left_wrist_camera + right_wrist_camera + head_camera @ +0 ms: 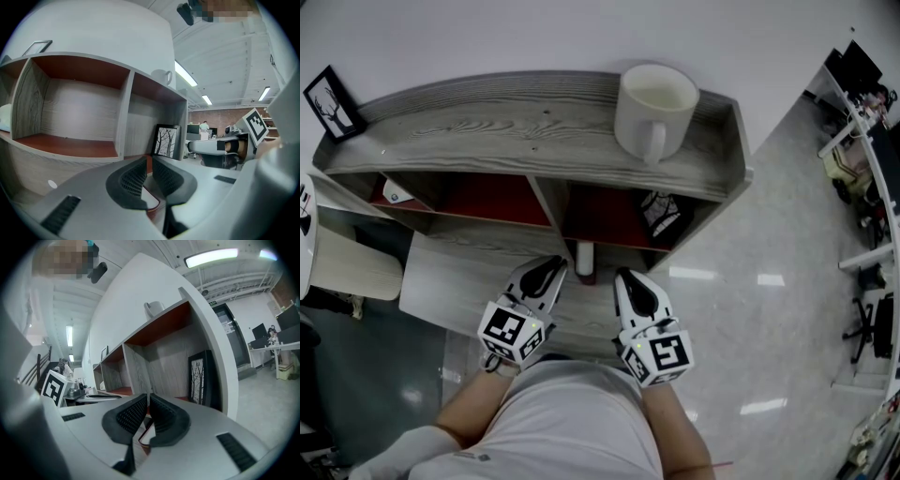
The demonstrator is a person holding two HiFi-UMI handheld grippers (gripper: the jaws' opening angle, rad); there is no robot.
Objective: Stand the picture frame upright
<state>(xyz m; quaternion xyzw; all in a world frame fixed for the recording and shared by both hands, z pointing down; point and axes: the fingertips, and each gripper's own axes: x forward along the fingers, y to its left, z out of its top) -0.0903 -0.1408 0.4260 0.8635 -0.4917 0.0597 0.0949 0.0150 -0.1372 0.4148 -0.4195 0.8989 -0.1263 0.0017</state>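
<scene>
1. Head view: black picture frame [661, 214] with a tree print, standing upright in the right compartment of the grey shelf unit [487, 122], close by its right wall.
2. On the shelf unit's front ledge, before the centre divider: small red-rimmed white object [584, 262], between left gripper [553, 269] and right gripper [624, 279], just ahead of both tips.
3. Both grippers over that ledge, jaws narrowed to a slim gap, gripping nothing.
4. On the shelf unit's top: white mug [656, 108] at right, second small frame [333, 103] far left.

No legible txt in any view.
</scene>
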